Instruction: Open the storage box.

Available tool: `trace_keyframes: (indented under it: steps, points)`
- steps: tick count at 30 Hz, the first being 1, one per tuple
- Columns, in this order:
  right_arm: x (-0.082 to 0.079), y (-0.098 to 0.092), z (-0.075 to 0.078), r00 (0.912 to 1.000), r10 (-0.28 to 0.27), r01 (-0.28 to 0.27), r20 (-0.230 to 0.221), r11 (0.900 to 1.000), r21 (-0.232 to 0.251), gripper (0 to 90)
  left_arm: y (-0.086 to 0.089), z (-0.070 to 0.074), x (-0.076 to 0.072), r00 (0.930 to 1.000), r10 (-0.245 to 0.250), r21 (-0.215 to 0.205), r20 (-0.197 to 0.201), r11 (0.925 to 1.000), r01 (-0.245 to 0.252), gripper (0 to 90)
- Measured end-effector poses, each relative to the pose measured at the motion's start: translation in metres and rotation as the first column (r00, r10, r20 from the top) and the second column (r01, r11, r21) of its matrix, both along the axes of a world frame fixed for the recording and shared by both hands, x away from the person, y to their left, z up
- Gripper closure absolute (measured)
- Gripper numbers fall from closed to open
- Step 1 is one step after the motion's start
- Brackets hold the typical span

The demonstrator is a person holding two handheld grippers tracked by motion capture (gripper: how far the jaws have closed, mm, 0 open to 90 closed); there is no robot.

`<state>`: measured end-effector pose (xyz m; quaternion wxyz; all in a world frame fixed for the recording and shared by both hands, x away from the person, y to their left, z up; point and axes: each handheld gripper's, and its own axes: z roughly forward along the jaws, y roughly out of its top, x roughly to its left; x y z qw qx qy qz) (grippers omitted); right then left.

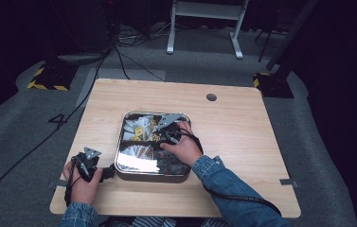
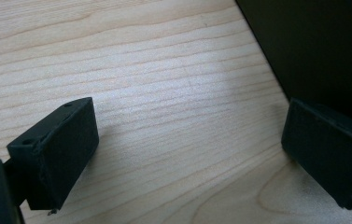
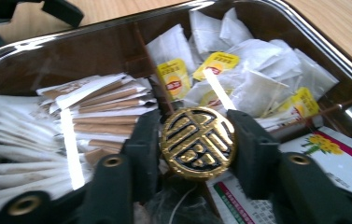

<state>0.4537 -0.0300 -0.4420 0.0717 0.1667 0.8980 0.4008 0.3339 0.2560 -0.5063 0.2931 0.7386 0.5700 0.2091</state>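
A square metal tray (image 1: 118, 147) with dark dividers sits mid-table and holds tea bags and sachets. In the right gripper view, a round gold-and-black disc (image 3: 198, 142) stands where the dividers meet. My right gripper (image 3: 194, 136) is shut on it, one black pad pressed to each side. From the high view, the right gripper (image 1: 161, 136) reaches into the tray's middle from the front right. My left gripper (image 1: 104, 173) rests on the wood at the tray's front left corner. Its jaws (image 2: 187, 140) are open with bare table between them.
White tea bags with yellow tags (image 3: 239, 70) fill the tray's far compartment, and brown-and-white paper sachets (image 3: 85, 112) fill the one to the left. A packet printed with yellow flowers (image 3: 337, 158) lies at the right. A cable hole (image 1: 211, 97) marks the table's far side.
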Motion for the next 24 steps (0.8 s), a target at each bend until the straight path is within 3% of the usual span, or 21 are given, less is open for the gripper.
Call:
trace_keyframes:
  steps: [24]
  points:
    - [-0.0052,0.0011,-0.0018,0.9980,-0.063,0.063,0.001,0.998,0.021,58.7,-0.0001,0.0000,-0.0001,1.0000,0.000,-0.001,-0.001,1.0000,0.000,4.2]
